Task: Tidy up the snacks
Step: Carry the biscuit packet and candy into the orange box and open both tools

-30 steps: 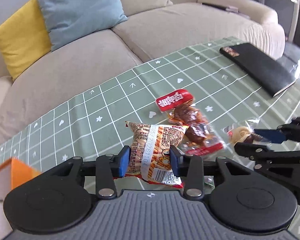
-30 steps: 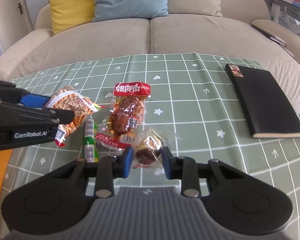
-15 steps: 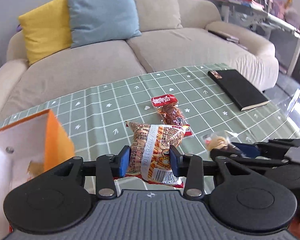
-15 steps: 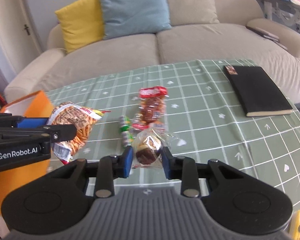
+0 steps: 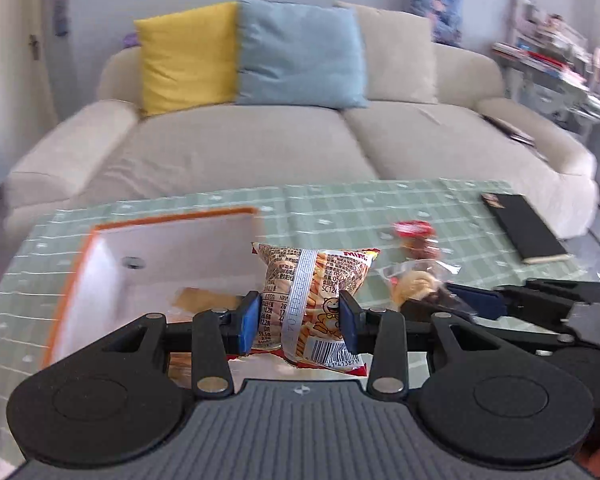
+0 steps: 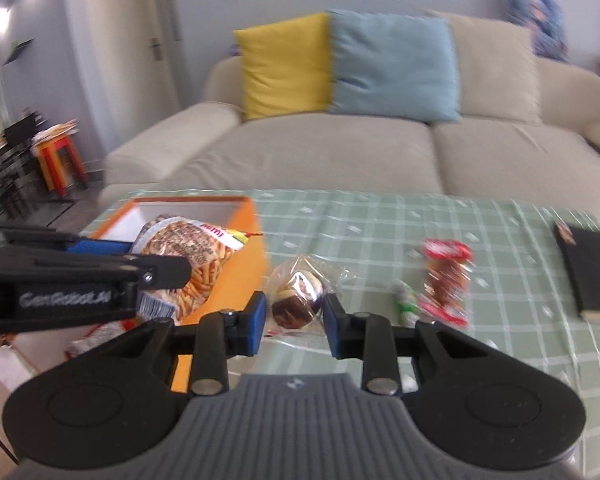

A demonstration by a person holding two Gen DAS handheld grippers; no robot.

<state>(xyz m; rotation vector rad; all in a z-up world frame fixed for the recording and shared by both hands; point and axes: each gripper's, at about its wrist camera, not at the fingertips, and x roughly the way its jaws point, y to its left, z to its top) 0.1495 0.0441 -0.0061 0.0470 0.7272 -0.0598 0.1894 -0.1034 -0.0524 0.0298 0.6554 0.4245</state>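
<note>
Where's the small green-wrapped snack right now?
In the right wrist view, the small green-wrapped snack lies on the green checked tablecloth, right of centre, beside the left edge of the red-topped clear meat snack packet.

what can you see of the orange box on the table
The orange box is open-topped, with bright orange outer walls and rim and a plain white inside, seemingly card or thin board. It stands on the green checked tablecloth at the table's left end. A round hole or stud shows on one inner wall, and some packets lie at the bottom, too blurred to identify. The left gripper holds a snack bag over its opening, not visibly touching it.
</note>
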